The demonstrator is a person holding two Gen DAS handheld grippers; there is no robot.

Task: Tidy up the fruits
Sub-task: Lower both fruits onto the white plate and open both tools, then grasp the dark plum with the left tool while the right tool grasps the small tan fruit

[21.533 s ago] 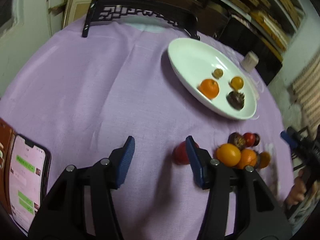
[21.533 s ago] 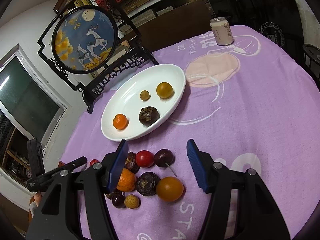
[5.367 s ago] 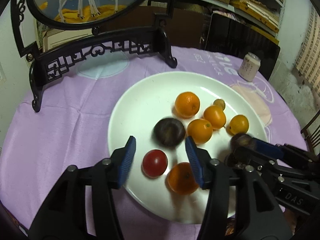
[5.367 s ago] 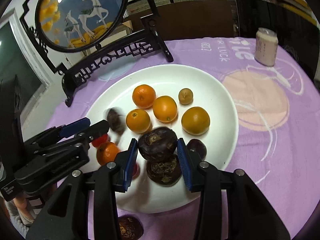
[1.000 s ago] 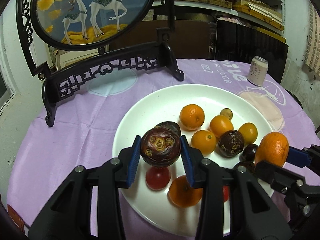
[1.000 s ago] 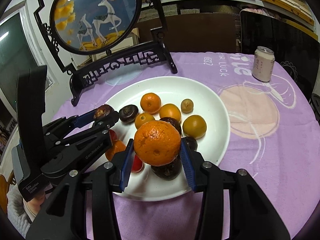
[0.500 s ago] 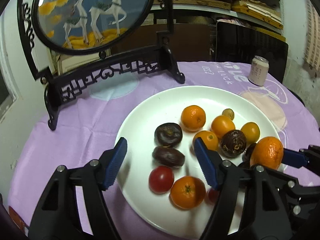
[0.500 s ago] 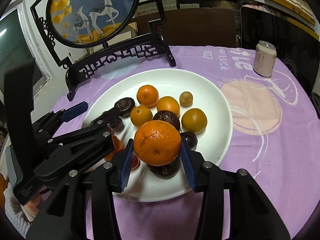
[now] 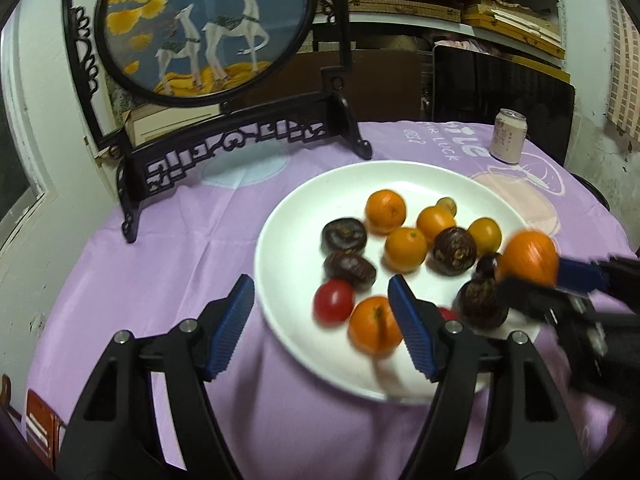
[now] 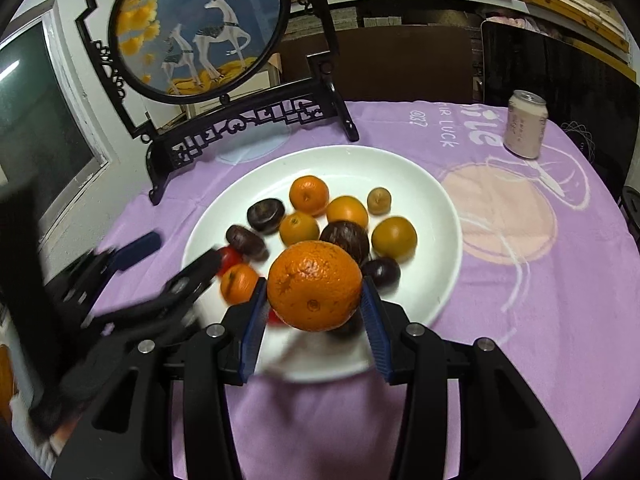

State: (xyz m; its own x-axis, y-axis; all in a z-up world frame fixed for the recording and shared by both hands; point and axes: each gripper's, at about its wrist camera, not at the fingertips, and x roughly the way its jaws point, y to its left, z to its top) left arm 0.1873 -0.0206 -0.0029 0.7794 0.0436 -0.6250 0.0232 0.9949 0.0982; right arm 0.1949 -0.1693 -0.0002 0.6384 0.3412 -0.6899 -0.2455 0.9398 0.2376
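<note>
Purple cloth [image 9: 168, 280] covers the table; screen [image 9: 204, 28] upper left, shelves behind. Left gripper [image 9: 320, 320] gapes empty over the plate [image 9: 288, 216] edge. Right gripper [image 10: 314, 316] clamps an orange [image 10: 314, 290].

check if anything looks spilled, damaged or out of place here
Nothing stands out. The fruits sit on the white plate, none spilled on the purple tablecloth. The right gripper holds a large orange above the plate; the left gripper is open and holds nothing.
</note>
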